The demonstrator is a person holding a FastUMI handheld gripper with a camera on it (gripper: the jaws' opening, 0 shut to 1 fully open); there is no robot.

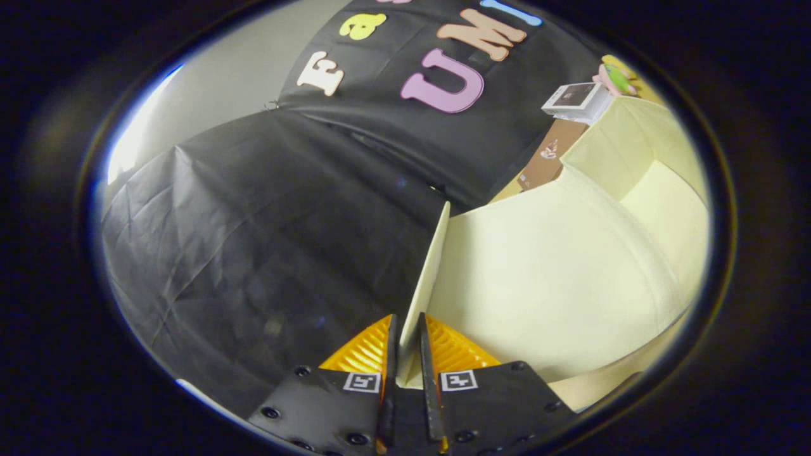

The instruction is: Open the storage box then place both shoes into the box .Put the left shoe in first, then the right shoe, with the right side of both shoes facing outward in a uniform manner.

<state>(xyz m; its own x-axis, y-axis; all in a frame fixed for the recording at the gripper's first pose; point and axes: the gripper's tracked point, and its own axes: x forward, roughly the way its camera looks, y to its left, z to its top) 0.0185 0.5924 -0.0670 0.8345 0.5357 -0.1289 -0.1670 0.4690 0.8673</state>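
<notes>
My gripper (406,342) is shut on the front edge of the storage box's lid (538,278). The lid is pale cream cardboard, and its thin lip (431,272) runs up from between the two orange ribbed fingers (361,348). The lid is lifted and swung up, its broad inner face spreading to the right of the fingers. Beyond it, the cream box body (640,145) shows its open inside and walls. The view is tilted. No shoe is visible from here.
Black cloth covers the booth's wall and the surface left of the fingers. A brown cardboard box (548,158) and a small white box (576,101) stand behind the storage box, with a small colourful toy (618,76) beside them.
</notes>
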